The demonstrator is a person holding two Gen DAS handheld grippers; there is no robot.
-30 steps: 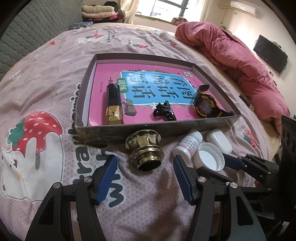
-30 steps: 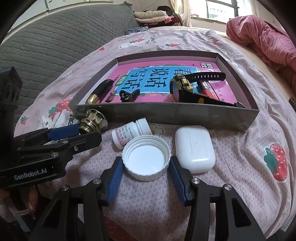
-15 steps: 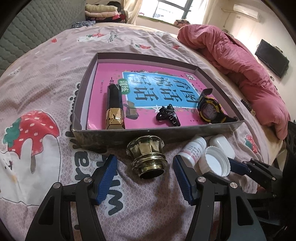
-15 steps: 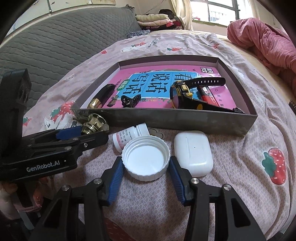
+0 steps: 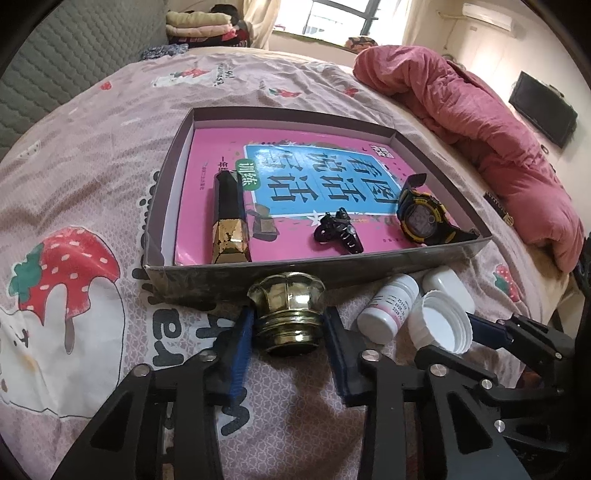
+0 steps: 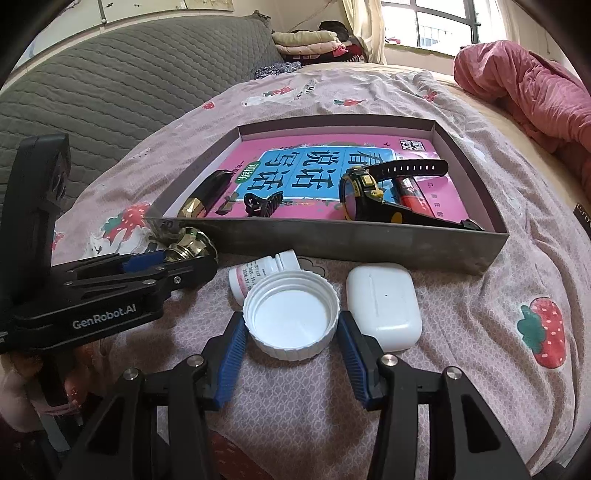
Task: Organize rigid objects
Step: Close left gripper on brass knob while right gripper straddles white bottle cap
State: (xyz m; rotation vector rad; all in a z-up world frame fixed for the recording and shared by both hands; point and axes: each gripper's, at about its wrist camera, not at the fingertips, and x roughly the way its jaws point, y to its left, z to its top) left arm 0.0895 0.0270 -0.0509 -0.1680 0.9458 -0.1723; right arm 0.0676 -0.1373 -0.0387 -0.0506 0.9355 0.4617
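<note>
Gold faceted metal cap (image 5: 287, 309) lies on the bedsheet just before the grey cardboard tray (image 5: 332, 269), clamped by the left gripper (image 5: 289, 341); the right gripper (image 6: 291, 345) grips the white plastic lid (image 6: 291, 318).

A bedroom: bed (image 5: 110, 155), pink quilt (image 5: 480, 122), folded clothes (image 5: 199, 29).
</note>
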